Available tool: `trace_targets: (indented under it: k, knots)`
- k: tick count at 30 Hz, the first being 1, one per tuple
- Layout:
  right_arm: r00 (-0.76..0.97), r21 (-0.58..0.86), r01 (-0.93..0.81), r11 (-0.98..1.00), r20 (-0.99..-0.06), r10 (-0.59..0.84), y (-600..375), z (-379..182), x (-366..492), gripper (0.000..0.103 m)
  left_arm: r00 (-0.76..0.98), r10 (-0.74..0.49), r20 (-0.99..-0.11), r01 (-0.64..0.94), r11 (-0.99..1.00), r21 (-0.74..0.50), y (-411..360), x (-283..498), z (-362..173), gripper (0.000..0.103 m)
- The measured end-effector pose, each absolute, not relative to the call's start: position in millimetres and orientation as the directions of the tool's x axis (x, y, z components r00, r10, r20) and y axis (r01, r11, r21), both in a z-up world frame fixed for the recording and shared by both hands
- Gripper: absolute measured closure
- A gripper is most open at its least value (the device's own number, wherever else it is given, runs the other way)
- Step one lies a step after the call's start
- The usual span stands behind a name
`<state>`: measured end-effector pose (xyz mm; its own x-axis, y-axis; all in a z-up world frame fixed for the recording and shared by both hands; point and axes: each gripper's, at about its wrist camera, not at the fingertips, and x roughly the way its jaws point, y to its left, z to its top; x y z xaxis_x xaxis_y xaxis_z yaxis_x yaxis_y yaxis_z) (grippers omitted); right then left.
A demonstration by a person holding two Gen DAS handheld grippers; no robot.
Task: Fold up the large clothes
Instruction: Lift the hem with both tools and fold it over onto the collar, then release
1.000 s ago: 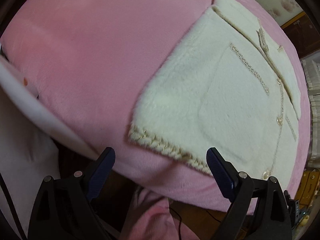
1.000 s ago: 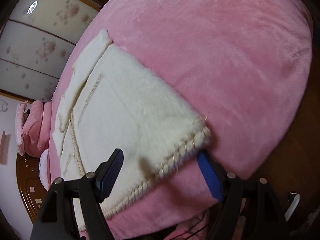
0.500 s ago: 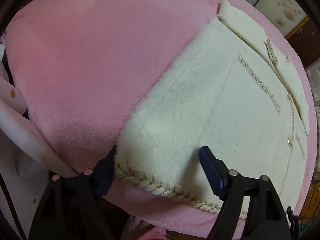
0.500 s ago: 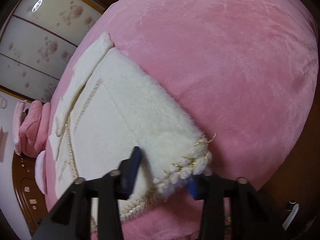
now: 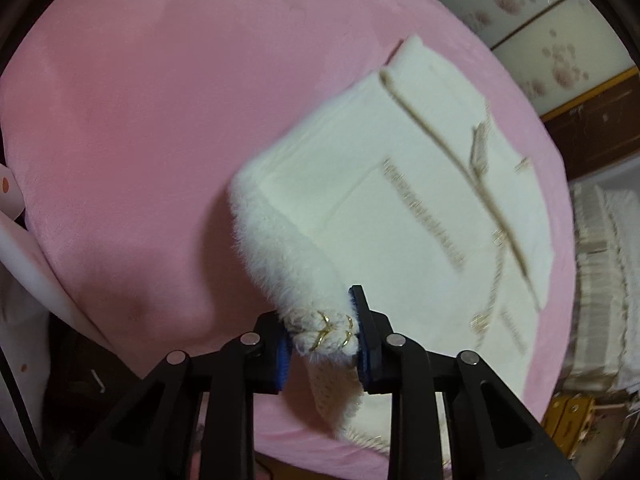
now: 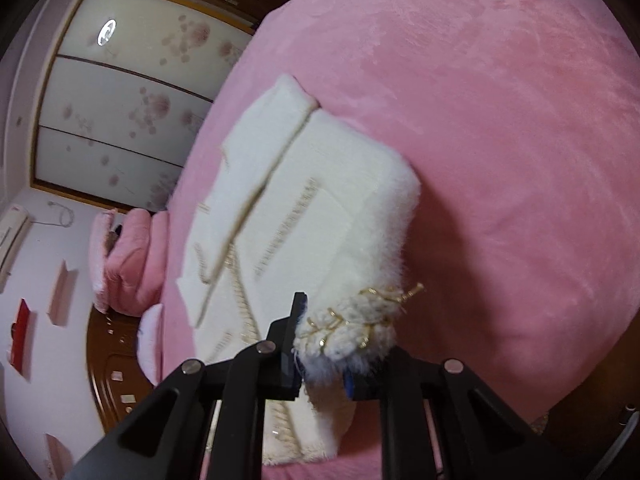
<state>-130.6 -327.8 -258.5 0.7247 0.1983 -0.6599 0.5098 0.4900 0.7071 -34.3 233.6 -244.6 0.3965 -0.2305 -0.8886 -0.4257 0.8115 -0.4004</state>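
A cream fluffy jacket (image 5: 400,220) with gold braided trim lies front-up on a pink bed (image 5: 140,120). In the left wrist view my left gripper (image 5: 322,336) has one bottom hem corner between its blue pads; its jaws are closing and they pinch the braid. That corner is lifted off the bed. In the right wrist view the jacket (image 6: 320,200) hangs up from the bed (image 6: 500,140) by its other hem corner. My right gripper (image 6: 326,356) holds that corner, jaws closing and pressing on the braid. The collar end still rests flat.
Sliding doors with a flower print (image 6: 120,100) stand beyond the bed. Pink pillows (image 6: 128,256) lie by a wooden frame at the left. Pale stacked fabric (image 5: 600,280) sits off the bed's right side. A white and pink object (image 5: 24,240) lies at the left edge.
Both grippers went from wide open around the hem to pinched on its corners. They rose, and the jacket's lower edge came up off the bed.
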Motion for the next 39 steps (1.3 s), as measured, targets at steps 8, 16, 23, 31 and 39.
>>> trace_targets:
  k: [8,16,23,31,39]
  knots:
    - [0.826,0.767,0.385,0.514,-0.535,0.178,-322.8,-198.5,-89.2,0.093,0.548,-0.225,-0.806,-0.293,0.850,-0.437,208.3,-2.9,-171.1,0.085]
    - [0.917,0.829,0.249,0.501,-0.369,0.154,-334.5,-139.1,-37.3,0.093,0.674,-0.227,-0.703,-0.162,0.883,-0.441,202.5,56.3,-88.8,0.088]
    - [0.950,0.831,0.226,0.509,-0.302,0.072,-346.2,-107.6,-2.0,0.093,0.721,-0.146,-0.678,-0.163,0.915,-0.370,206.6,109.4,-53.1,0.090]
    - [0.960,0.818,0.231,0.527,-0.281,0.015,-360.6,-115.3,49.3,0.093,0.763,-0.119,-0.635,-0.158,0.918,-0.363,199.6,173.9,-63.3,0.090]
    - [0.943,0.785,0.259,0.563,-0.331,0.029,-385.6,-124.7,114.2,0.093,0.762,-0.035,-0.646,-0.174,0.951,-0.256,170.5,241.1,-75.7,0.091]
